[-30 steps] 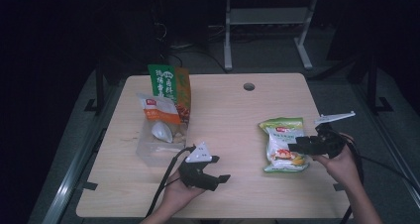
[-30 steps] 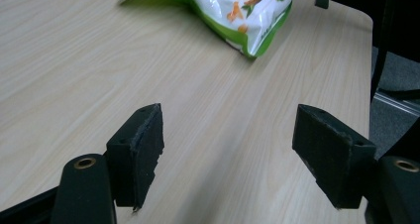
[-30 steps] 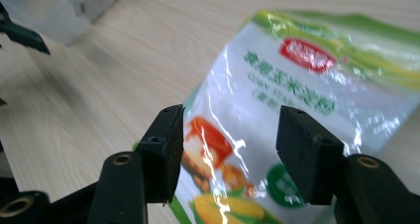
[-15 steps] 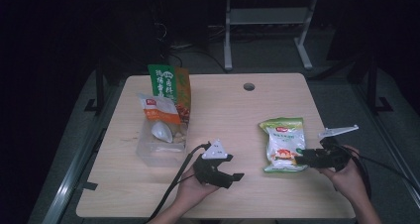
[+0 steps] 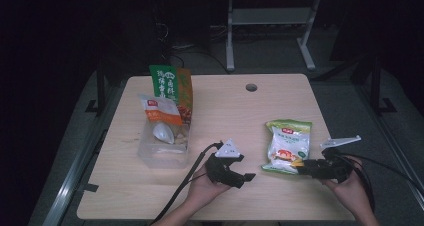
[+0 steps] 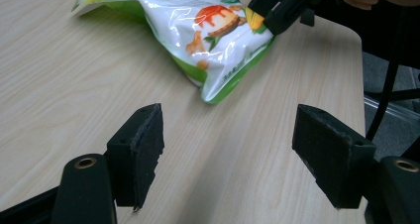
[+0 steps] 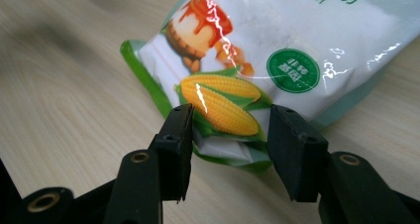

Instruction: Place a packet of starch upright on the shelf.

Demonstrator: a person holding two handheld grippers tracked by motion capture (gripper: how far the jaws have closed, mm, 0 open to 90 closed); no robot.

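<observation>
A green and white snack bag point(image 5: 287, 143) with a corn picture lies flat on the right half of the wooden table point(image 5: 225, 111). My right gripper point(image 5: 301, 165) is at the bag's near corner, pointing left. In the right gripper view it point(image 7: 228, 130) is open, and the corner of the bag point(image 7: 277, 40) lies between its jaws with gaps on both sides. My left gripper point(image 5: 245, 169) rests low near the table's front, open and empty, pointing right toward the bag. In the left gripper view it point(image 6: 230, 130) frames bare wood short of the bag point(image 6: 198, 26).
A clear plastic container point(image 5: 162, 155) stands at the left, holding a tall green and orange bag point(image 5: 167, 83), a white and orange packet point(image 5: 160, 111) and a small white item point(image 5: 162, 133). A cable hole point(image 5: 251, 87) sits near the table's far edge. Cables trail off the front.
My right gripper has dropped from above the bag's right side and swung round to its near corner. The left gripper has shifted right, toward the bag.
</observation>
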